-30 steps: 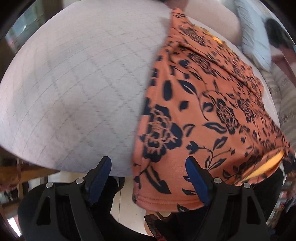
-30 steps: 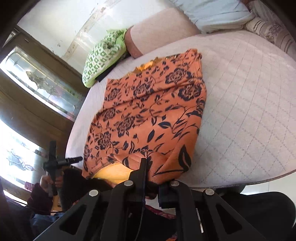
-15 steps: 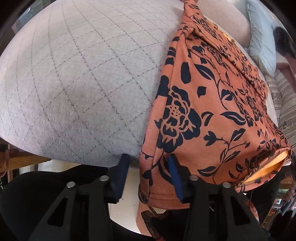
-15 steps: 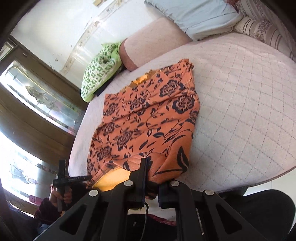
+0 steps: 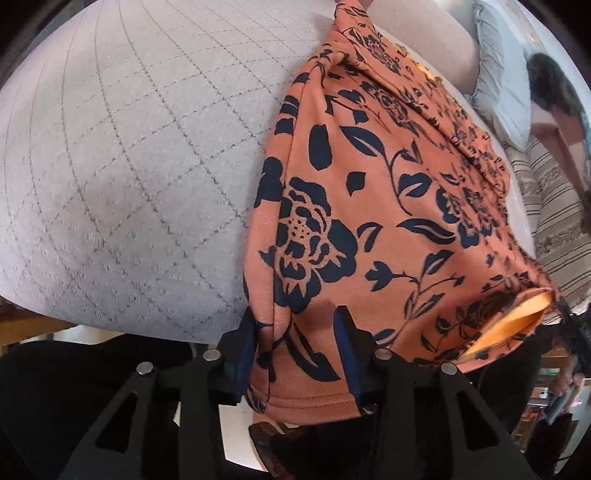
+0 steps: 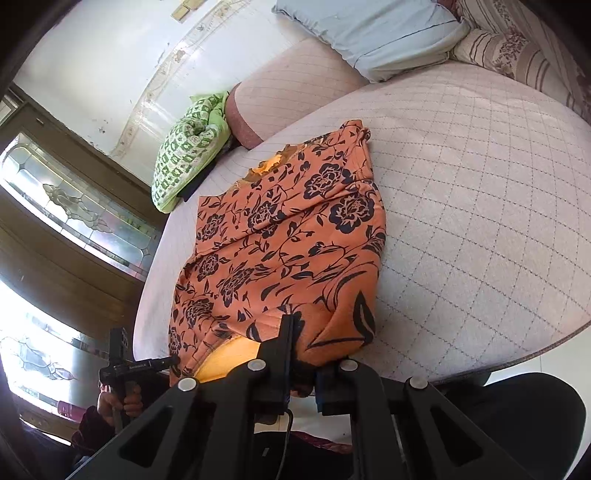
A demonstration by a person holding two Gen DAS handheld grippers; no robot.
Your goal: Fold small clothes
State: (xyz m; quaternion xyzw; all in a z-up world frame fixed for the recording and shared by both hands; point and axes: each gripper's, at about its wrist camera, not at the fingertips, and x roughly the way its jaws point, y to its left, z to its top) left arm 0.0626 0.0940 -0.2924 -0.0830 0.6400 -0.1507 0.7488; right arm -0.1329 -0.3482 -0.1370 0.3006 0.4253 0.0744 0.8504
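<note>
An orange garment with dark blue flowers point(image 5: 388, 206) lies on the quilted pale bed point(image 5: 129, 166), its near hem hanging off the front edge. My left gripper point(image 5: 299, 354) has its blue pads point(image 5: 345, 354) closing around the hem's left corner, with a fold of cloth between them. My right gripper point(image 6: 301, 365) is shut on the garment point(image 6: 288, 236) at the hem's other corner, where the yellow lining shows. The other gripper's handle point(image 6: 125, 365) shows at the lower left of the right wrist view.
A green patterned cloth point(image 6: 188, 151) lies at the far left of the bed point(image 6: 480, 221). A pale blue pillow point(image 6: 384, 33) and a striped pillow point(image 6: 517, 55) lie at the back. A wooden cabinet with glass point(image 6: 74, 221) stands to the left.
My left gripper moved forward onto the hem corner and its jaws narrowed from wide open to closing on the cloth. The right gripper kept its hold and lifted slightly.
</note>
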